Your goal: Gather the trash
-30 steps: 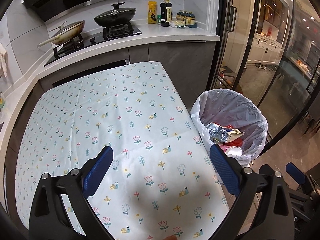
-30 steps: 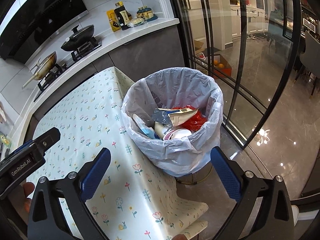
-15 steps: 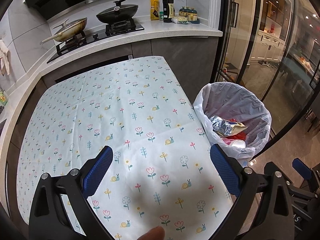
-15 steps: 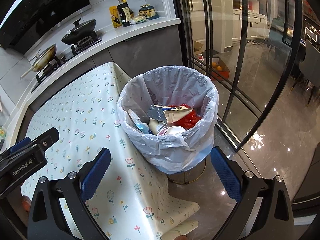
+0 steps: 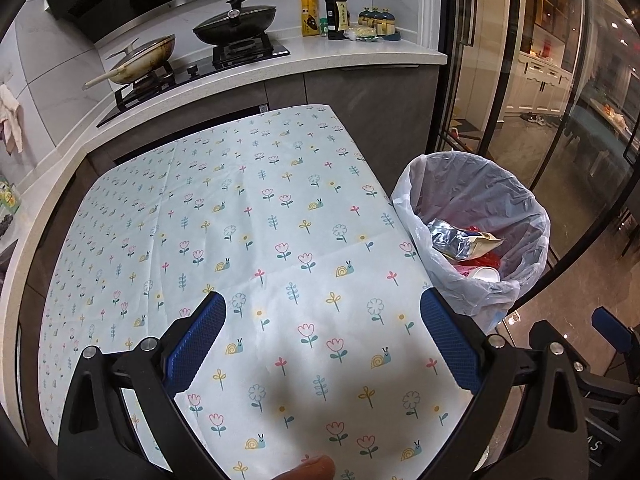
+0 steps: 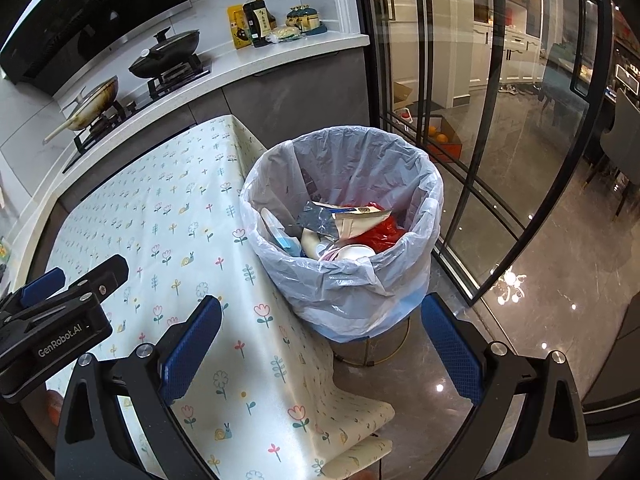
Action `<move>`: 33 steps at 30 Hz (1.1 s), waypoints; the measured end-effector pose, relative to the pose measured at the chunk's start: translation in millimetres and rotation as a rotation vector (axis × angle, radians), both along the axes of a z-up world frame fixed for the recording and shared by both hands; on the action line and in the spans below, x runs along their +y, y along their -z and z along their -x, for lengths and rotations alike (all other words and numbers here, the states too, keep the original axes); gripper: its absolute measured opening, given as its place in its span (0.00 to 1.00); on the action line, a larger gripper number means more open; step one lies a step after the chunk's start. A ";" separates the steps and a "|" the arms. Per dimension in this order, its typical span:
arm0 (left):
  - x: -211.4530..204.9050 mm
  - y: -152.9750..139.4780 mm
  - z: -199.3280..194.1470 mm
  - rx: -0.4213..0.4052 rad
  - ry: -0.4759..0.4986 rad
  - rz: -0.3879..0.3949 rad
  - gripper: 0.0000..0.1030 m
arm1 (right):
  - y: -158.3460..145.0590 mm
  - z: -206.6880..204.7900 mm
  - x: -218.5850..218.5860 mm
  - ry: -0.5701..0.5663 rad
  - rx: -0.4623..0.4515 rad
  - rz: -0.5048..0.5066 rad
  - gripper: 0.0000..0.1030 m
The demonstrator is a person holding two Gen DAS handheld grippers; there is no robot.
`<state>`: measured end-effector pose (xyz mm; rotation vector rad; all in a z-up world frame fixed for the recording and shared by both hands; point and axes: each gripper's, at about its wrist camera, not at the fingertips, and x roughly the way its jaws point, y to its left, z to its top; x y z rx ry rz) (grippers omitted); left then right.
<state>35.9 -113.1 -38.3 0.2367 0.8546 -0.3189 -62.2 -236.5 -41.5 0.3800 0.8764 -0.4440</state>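
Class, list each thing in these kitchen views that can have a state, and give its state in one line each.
Left gripper: open, empty, over the table.
Right gripper: open, empty.
Trash bin: lined with a clear bag, partly filled with wrappers and cups, no lid.
Tablecloth: spread flat, nothing on it.
Black wok: lidded, on the stove.
Frying pan: uncovered, on a burner.

Flower-and-snail tablecloth, translucent white bin liner
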 end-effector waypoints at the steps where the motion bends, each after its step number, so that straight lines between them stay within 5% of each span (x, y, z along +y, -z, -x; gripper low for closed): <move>1: 0.0 0.3 0.0 0.000 -0.001 0.000 0.91 | 0.2 -0.4 0.2 0.000 0.002 0.001 0.94; 33: 1.4 14.4 -4.9 0.041 -0.013 -0.005 0.91 | 13.2 -8.2 4.3 -0.013 0.045 0.008 0.94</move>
